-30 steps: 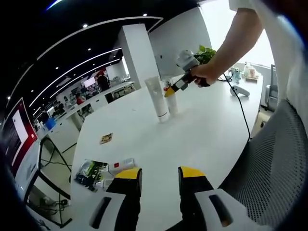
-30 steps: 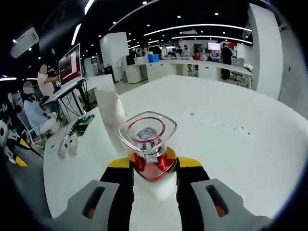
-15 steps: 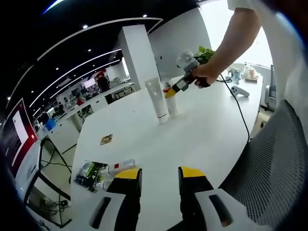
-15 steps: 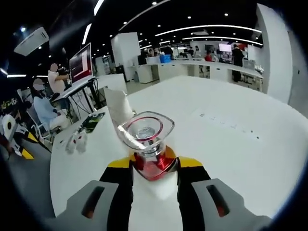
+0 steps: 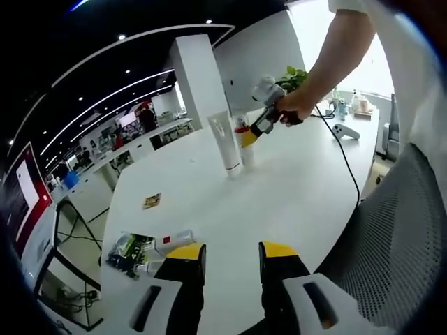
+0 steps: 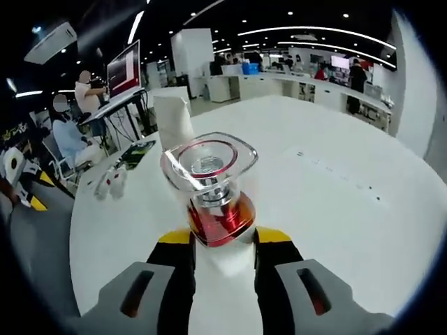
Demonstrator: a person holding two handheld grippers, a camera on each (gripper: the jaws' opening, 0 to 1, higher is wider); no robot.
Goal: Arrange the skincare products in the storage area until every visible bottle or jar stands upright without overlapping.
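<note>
In the right gripper view my right gripper (image 6: 225, 241) is shut on a white bottle (image 6: 209, 181) with a red collar and a clear square cap. The bottle stands up between the jaws. A tall white tube (image 6: 173, 122) stands upright just behind it. The left gripper view has the same tube (image 5: 225, 143) far across the white table (image 5: 293, 188), with the right gripper (image 5: 253, 132) and a person's hand holding the bottle (image 5: 244, 143) close beside it. My left gripper (image 5: 232, 255) is open with nothing between its jaws. A small bottle (image 5: 178, 237) lies on its side near it.
A green packet (image 5: 129, 250) lies beside the fallen bottle and a small card (image 5: 152, 201) further in. Small bottles (image 6: 112, 183) lie near the table's edge. A mesh chair (image 5: 391, 230) stands at the right, with a cable and a controller (image 5: 346, 130) beyond the hand.
The right gripper has dipped slightly beside the tube with the bottle still in it. In its own view the bottle's cap sits higher and leans left. The left gripper has barely moved.
</note>
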